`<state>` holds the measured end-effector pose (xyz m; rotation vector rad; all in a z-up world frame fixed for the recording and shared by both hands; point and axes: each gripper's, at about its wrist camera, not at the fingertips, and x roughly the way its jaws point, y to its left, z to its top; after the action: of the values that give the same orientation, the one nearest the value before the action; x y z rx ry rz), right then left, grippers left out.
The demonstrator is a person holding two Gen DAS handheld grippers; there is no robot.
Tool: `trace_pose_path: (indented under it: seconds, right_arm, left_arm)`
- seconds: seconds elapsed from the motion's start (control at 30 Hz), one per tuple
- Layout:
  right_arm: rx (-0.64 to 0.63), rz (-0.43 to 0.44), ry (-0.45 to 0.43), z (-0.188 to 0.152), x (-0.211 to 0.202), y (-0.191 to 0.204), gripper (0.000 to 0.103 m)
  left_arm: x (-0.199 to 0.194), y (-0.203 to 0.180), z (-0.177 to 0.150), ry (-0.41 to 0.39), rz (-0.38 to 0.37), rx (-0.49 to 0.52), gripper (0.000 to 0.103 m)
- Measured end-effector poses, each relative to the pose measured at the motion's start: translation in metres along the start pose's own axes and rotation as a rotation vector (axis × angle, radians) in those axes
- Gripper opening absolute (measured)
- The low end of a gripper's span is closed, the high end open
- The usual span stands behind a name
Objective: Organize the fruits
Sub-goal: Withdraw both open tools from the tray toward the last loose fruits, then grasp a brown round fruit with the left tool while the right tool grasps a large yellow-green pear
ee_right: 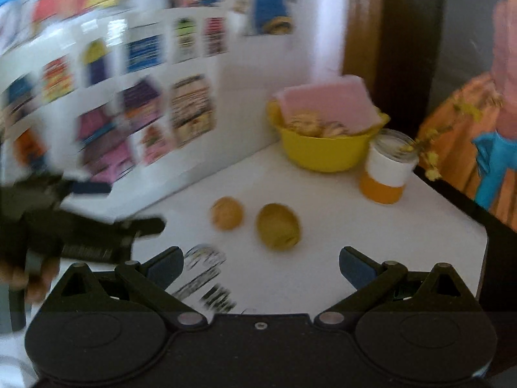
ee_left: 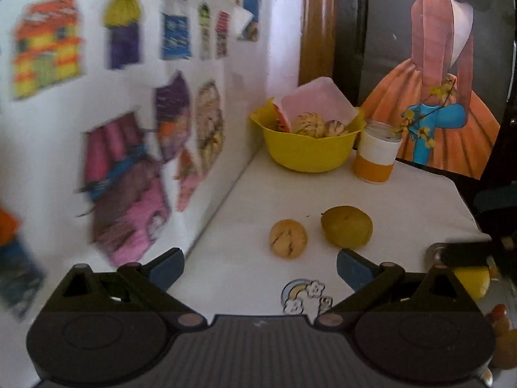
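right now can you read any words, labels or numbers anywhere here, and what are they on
None can be read.
Orange and white jar: no print shows on its bands.
Rainbow sticker on the white table: a picture only, no words.
Wall drawings: blurred, no lettering can be made out.
Dark marks on the table in the right wrist view: smeared by motion, unreadable.

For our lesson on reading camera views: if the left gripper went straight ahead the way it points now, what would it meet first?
Probably the small tan fruit, lying on the table just ahead of the open left gripper. The green fruit sits beside it; depth is uncertain.
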<state>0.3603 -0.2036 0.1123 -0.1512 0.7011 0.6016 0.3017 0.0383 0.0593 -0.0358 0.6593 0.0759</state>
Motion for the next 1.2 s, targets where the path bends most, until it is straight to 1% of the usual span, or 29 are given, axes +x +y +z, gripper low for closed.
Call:
trace_pose_path:
  seconds: [0.07, 0.13, 0.23, 0.33, 0.43, 0.57, 0.67, 0.73, 0.77, 0.83, 0.87, 0.93, 1.0, 1.07, 1.17, 1.2]
  right_arm:
    - [0.038, -0.008, 0.015, 0.008, 0.019, -0.012, 0.102]
    - [0.049, -0.025, 0.017, 0.014, 0.036, -0.02, 0.102]
    - [0.095, -0.022, 0.043, 0.02, 0.064, -0.032, 0.102]
    - [0.173, 0.007, 0.083, 0.023, 0.091, -0.043, 0.101]
    - [0.225, 0.039, 0.127, 0.023, 0.116, -0.048, 0.097]
    - [0.248, 0.067, 0.166, 0.023, 0.138, -0.048, 0.092]
    - [0.245, 0.08, 0.189, 0.022, 0.151, -0.044, 0.088]
    - [0.245, 0.092, 0.199, 0.02, 0.156, -0.042, 0.084]
    - [0.245, 0.096, 0.203, 0.019, 0.158, -0.041, 0.082]
    - [0.246, 0.096, 0.207, 0.018, 0.163, -0.042, 0.078]
    - [0.247, 0.091, 0.206, 0.017, 0.164, -0.042, 0.076]
    - [0.253, 0.101, 0.196, 0.017, 0.165, -0.041, 0.071]
    - [0.258, 0.108, 0.187, 0.016, 0.165, -0.04, 0.064]
    - [0.258, 0.113, 0.187, 0.015, 0.166, -0.039, 0.061]
    - [0.266, 0.12, 0.198, 0.012, 0.169, -0.037, 0.061]
    - [0.263, 0.12, 0.194, 0.011, 0.168, -0.036, 0.06]
  left_arm:
    - [0.015, -0.001, 0.0, 0.003, -0.01, 0.006, 0.102]
    - [0.03, -0.002, -0.001, 0.005, -0.02, 0.017, 0.102]
    - [0.051, -0.002, -0.002, 0.006, -0.042, 0.036, 0.102]
    - [0.07, -0.006, -0.002, 0.016, -0.072, 0.048, 0.102]
    - [0.086, -0.009, -0.003, 0.027, -0.082, 0.049, 0.102]
    - [0.104, -0.016, -0.003, 0.04, -0.07, 0.077, 0.102]
    - [0.116, -0.016, -0.002, 0.05, -0.067, 0.07, 0.097]
    - [0.121, -0.015, -0.001, 0.057, -0.077, 0.058, 0.09]
    - [0.123, -0.014, -0.002, 0.059, -0.083, 0.054, 0.089]
    - [0.126, -0.015, -0.001, 0.061, -0.093, 0.053, 0.082]
    - [0.128, -0.015, -0.002, 0.063, -0.098, 0.055, 0.081]
    - [0.129, -0.016, -0.003, 0.063, -0.11, 0.061, 0.072]
    - [0.131, -0.016, -0.004, 0.067, -0.125, 0.071, 0.065]
    - [0.13, -0.018, -0.004, 0.057, -0.122, 0.084, 0.064]
    - [0.131, -0.019, -0.003, 0.054, -0.12, 0.082, 0.061]
    - [0.131, -0.019, -0.003, 0.053, -0.12, 0.077, 0.057]
